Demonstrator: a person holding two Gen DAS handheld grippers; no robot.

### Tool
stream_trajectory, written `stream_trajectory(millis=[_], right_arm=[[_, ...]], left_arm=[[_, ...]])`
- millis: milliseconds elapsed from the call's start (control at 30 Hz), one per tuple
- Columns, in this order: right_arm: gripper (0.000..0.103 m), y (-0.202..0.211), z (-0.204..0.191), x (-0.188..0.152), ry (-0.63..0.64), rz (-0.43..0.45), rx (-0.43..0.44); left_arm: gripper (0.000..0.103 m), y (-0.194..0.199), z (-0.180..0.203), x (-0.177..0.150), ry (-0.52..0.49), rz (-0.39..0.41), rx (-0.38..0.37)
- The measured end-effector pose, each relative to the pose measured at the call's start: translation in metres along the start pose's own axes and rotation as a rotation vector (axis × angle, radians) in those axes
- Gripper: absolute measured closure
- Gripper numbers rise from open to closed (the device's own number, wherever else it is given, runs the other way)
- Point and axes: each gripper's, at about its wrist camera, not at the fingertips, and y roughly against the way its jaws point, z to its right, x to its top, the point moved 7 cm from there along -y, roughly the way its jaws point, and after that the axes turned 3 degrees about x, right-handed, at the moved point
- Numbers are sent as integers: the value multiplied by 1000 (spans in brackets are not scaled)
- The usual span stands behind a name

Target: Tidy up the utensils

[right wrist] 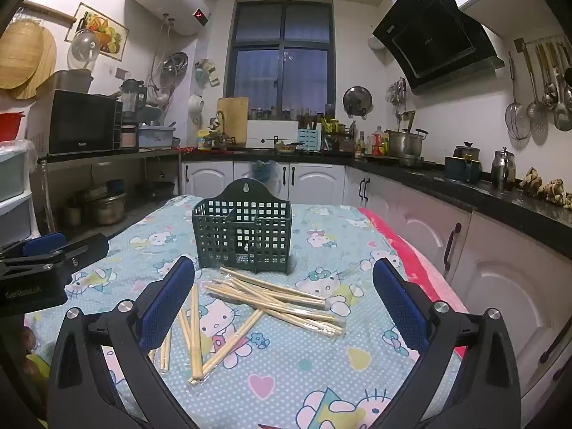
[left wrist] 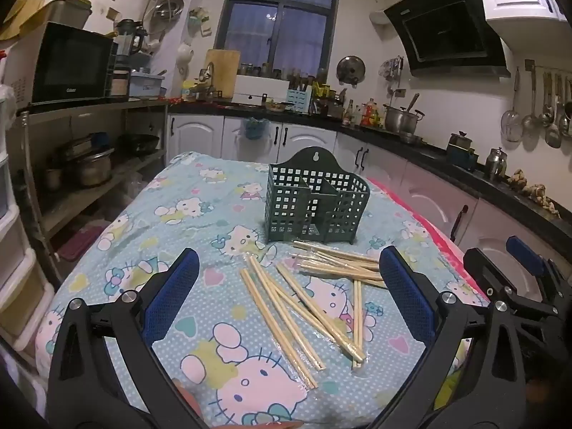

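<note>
A dark green lattice utensil holder (left wrist: 316, 203) stands upright on the table, empty as far as I can see; it also shows in the right wrist view (right wrist: 243, 232). Several pairs of wooden chopsticks in clear wrappers (left wrist: 307, 300) lie scattered in front of it, also in the right wrist view (right wrist: 271, 300). My left gripper (left wrist: 287, 268) is open and empty, held above the near chopsticks. My right gripper (right wrist: 284, 275) is open and empty, over the chopsticks, short of the holder. The right gripper shows at the right edge of the left view (left wrist: 514, 279).
The table is covered by a light blue cartoon-cat cloth (left wrist: 200, 214) with a pink edge on the right (right wrist: 404, 246). Kitchen cabinets and a dark counter (right wrist: 464, 193) run behind and to the right. A metal shelf with pots (left wrist: 89, 164) stands on the left.
</note>
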Motion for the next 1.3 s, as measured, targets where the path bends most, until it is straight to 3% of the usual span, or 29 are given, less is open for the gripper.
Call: stream_trajectory(millis=[1300], right_arm=[[6,2,5,2,-8,9,-4]], left_arm=[[10,4,-1,0,-11,15,-10]])
